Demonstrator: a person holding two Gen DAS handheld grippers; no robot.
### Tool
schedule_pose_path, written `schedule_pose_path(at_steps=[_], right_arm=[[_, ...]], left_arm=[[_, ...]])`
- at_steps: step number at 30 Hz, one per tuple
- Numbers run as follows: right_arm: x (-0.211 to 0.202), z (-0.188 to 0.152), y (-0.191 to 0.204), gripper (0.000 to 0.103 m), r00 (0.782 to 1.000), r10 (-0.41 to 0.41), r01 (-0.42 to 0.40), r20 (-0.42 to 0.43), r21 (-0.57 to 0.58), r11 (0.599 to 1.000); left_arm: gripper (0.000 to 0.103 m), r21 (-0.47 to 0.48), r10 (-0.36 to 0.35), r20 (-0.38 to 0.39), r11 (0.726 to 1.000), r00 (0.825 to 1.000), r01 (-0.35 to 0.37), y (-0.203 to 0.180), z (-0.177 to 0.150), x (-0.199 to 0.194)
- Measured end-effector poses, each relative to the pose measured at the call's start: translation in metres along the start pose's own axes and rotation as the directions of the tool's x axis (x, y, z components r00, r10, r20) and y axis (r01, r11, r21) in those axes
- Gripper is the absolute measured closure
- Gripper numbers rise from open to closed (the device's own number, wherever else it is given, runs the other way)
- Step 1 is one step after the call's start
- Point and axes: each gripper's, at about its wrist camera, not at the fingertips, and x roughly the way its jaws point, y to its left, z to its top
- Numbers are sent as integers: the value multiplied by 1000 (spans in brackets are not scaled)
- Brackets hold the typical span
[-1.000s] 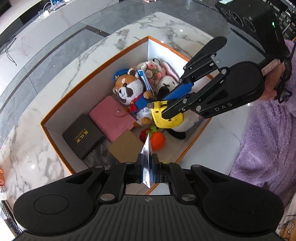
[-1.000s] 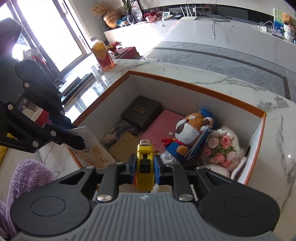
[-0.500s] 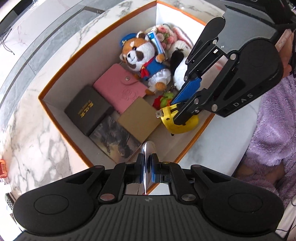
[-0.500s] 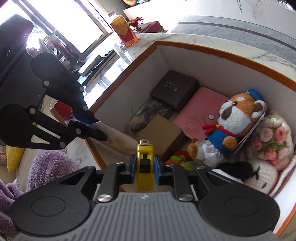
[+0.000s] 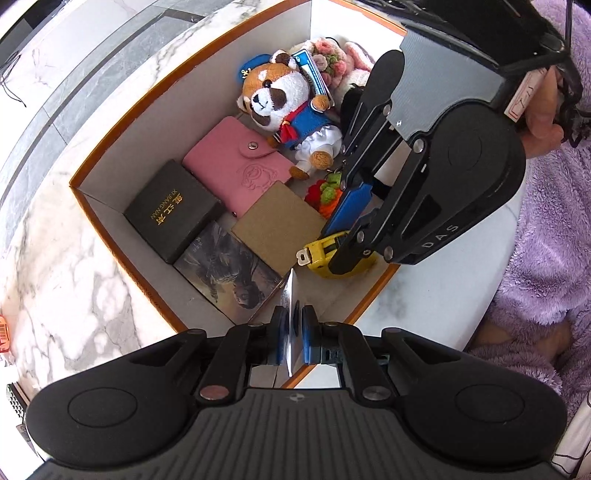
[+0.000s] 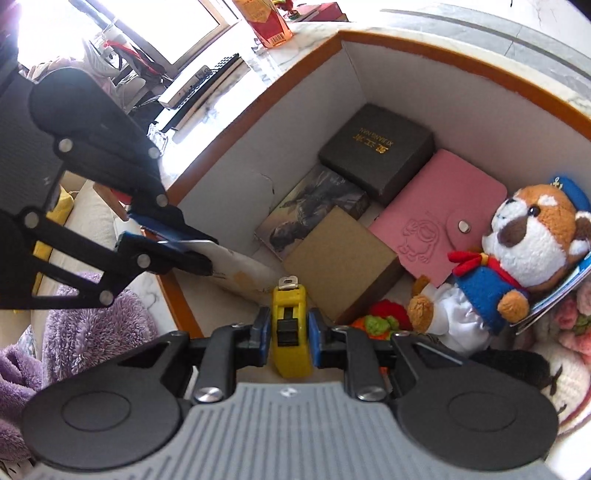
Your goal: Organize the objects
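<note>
Right tool (image 6: 286, 332) has dropped lower into the orange-rimmed white box (image 5: 122, 110), clenched on the yellow tape measure (image 6: 289, 328). Left tool (image 5: 291, 332) has closed in too, pinching a thin white card (image 5: 291, 310).

A red-labelled bottle (image 6: 266, 20) stands on the marble counter (image 5: 66, 258) (keyboard (image 6: 207, 79) nearby).

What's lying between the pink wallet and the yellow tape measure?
A plain brown box lies between the pink wallet and the tape measure, clearest in the right wrist view.

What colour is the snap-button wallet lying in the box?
Pink. The wallet has a silver snap and an embossed cartoon figure, and it shows best in the right wrist view.
</note>
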Motion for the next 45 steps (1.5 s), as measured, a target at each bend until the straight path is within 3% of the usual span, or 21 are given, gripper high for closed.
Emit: schedule_pose_path(at_steps=[6,14,19,25,29,32,36,38,39,42,45], right_arm=[[8,4,1,78,1000,20,-20,-15,15,1000],[8,8,6,76,999,19,-18,-29,45,999],[-8,6,16,76,1000,-27,27,2,47,999],[-39,0,35,76,995,-80,77,55,51,996],[-70,-8,57,76,985,-134,130,111,42,991],[-97,-17,75,72,970,-179,174,167,42,984],[-133,-34,98,67,931,-258,249,258,66,966],[-151,-44,110,62,906,-295,283,304,85,955],[-160,-49,116,55,888,-320,306,330,96,947],[-189,-65,133,36,823,-392,369,411,138,919],[-217,-83,147,25,745,-450,403,493,206,892]], left_arm=[[91,-30,-10,33,999,999,11,1,-5,-4],[77,-83,2,100,997,995,6,0,-11,-23],[72,-118,25,159,993,987,-6,-7,-20,-45],[68,-172,62,257,985,965,-17,-25,-33,-81],[62,-224,116,333,974,936,-41,-39,-45,-106],[56,-275,162,402,960,901,-50,-48,-53,-125],[45,-351,222,518,936,826,-31,-60,-63,-145],[34,-386,265,559,922,786,-37,-68,-66,-154],[24,-409,299,565,911,769,-54,-71,-66,-157],[16,-482,427,600,868,676,-120,-83,-71,-169],[12,-562,531,608,813,590,-152,-93,-74,-176]])
